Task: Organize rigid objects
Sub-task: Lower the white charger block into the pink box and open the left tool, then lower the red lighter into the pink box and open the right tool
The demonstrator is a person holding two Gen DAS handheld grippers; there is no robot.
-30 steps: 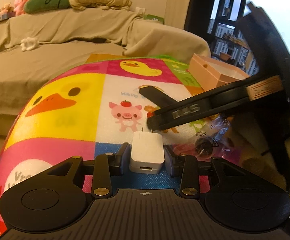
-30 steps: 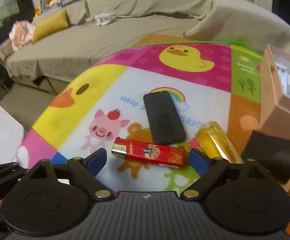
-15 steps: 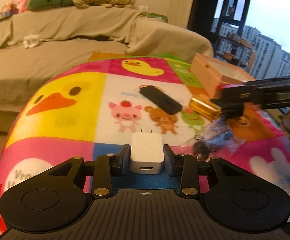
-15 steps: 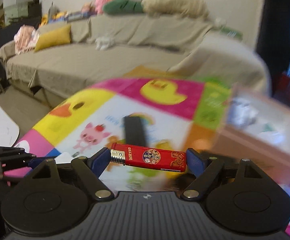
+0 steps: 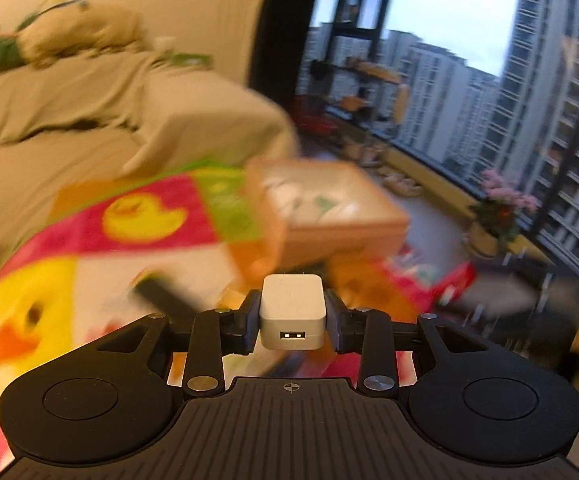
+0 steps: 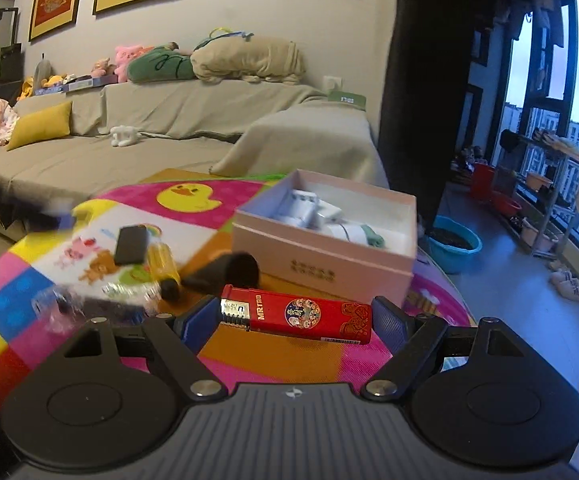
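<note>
Two grippers each carry one thing above the cartoon mat (image 6: pixel 225 204). The left gripper (image 5: pixel 292 316) is clamped on a white charger (image 5: pixel 292 312), which sits upright between its fingers with the USB port facing the camera. Ahead of that gripper and a little to its right lies the pink box (image 5: pixel 329 216), blurred; a black remote (image 5: pixel 165 294) lies ahead to its left on the mat.

The right gripper (image 6: pixel 295 320) pinches a red lighter (image 6: pixel 297 315) end to end, the lighter lying crosswise with its metal head at the left finger. Directly ahead of this gripper stands the open pink box (image 6: pixel 325 256), holding white chargers (image 6: pixel 309 210) and a greenish item. Ahead to the left lie a black cone-shaped piece (image 6: pixel 225 272), a yellow lighter (image 6: pixel 163 264), the black remote (image 6: pixel 130 245) and a crumpled clear bag (image 6: pixel 89 300). Beyond the mat stretches a covered sofa (image 6: pixel 149 128).
</note>
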